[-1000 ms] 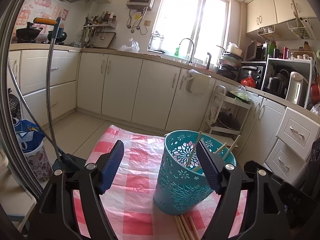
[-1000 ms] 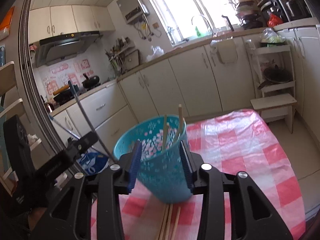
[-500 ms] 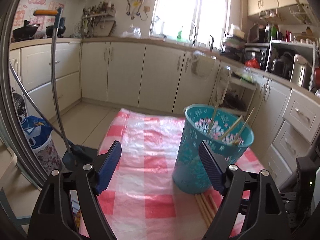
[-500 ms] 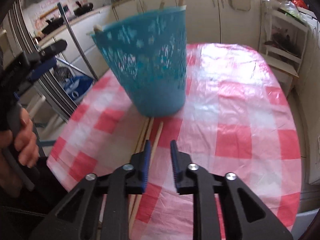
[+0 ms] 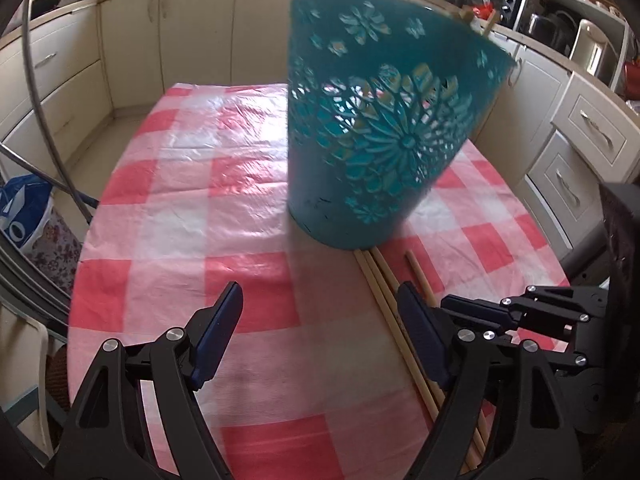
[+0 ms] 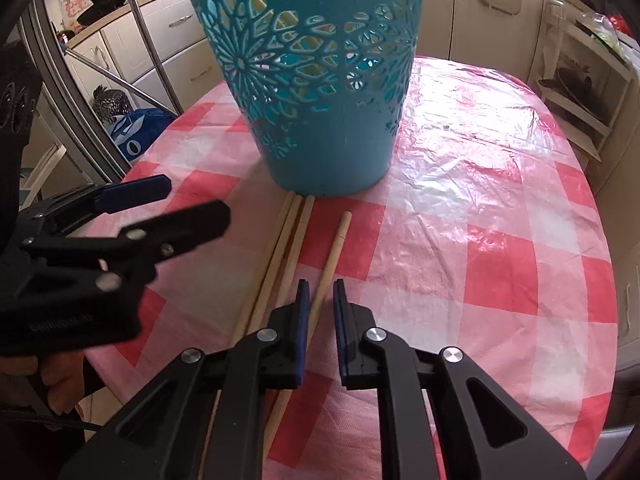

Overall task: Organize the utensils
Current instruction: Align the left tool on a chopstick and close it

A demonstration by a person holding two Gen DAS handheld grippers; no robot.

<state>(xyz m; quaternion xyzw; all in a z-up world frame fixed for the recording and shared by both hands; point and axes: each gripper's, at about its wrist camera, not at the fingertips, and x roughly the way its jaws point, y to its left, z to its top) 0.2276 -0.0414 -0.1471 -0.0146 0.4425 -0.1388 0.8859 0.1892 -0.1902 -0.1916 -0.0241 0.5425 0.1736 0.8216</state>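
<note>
Two wrist views, kitchen scene. A round worktop (image 6: 500, 184) under a red-and-white checked plastic cloth carries a teal openwork basket (image 6: 316, 80), which stands upright near the middle; in the left wrist view the tips of wooden sticks show above its rim.

Four loose wooden chopsticks (image 6: 280, 248) lie on the cloth in front of the basket. Three lie side by side with their far ends at the basket's foot; the fourth, a single chopstick (image 6: 334, 252), lies just to their right and ends short of the basket.

The right claw (image 6: 319, 300) points steeply down at the cloth. Its jaws are closing and stand only a narrow slot apart, with the single chopstick running between the blue pads; whether the pads already press on it cannot be told.

The left claw (image 5: 320, 320) is wide open and holds nothing. It hovers over bare cloth to the left of the chopsticks, its right finger (image 5: 420, 340) lying over the bundle in the picture. In the right wrist view it appears at the left edge, with part of the person's hand (image 6: 52, 384) below it.
</note>
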